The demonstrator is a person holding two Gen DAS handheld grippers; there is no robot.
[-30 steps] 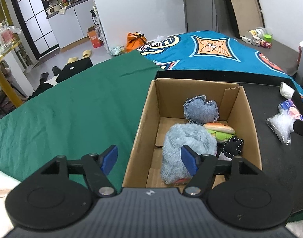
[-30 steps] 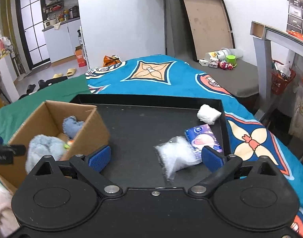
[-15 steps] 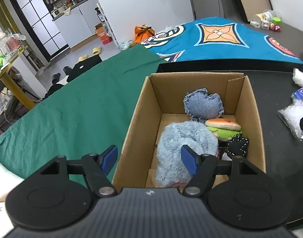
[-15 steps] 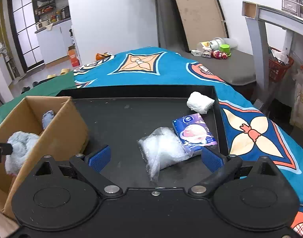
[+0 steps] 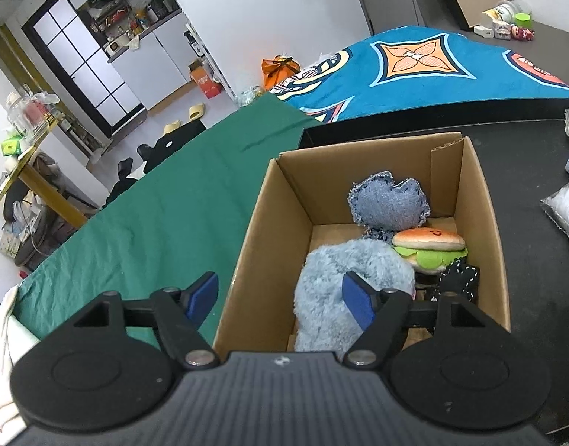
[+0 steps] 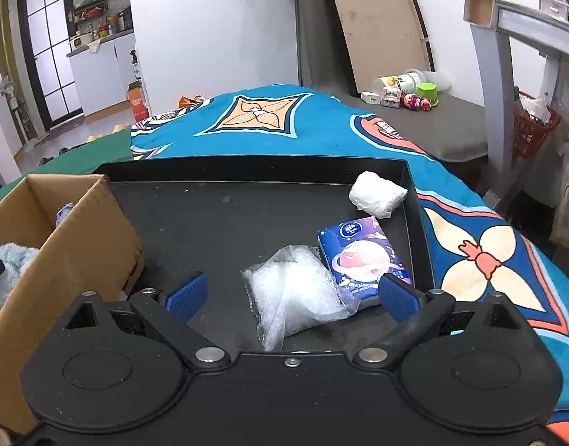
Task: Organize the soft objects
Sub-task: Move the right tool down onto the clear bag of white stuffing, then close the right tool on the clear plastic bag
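Cardboard box (image 6: pixel 57 245) sits at the black tray's (image 6: pixel 247 171) left edge, already holding plush toys. The clear bubble-wrap bag (image 6: pixel 295 290) lies by the tray's near edge, directly between the wide-spread, empty right gripper (image 6: pixel 292 297) pads, long axis running away from it. Left gripper (image 5: pixel 280 293), also wide and empty, hovers over the box.

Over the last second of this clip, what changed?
The right gripper, open and empty, closed in on the clear plastic bag, which now lies between its fingers. The left gripper edged nearer the cardboard box, still open. Toys, tissue pack and white roll stayed put.
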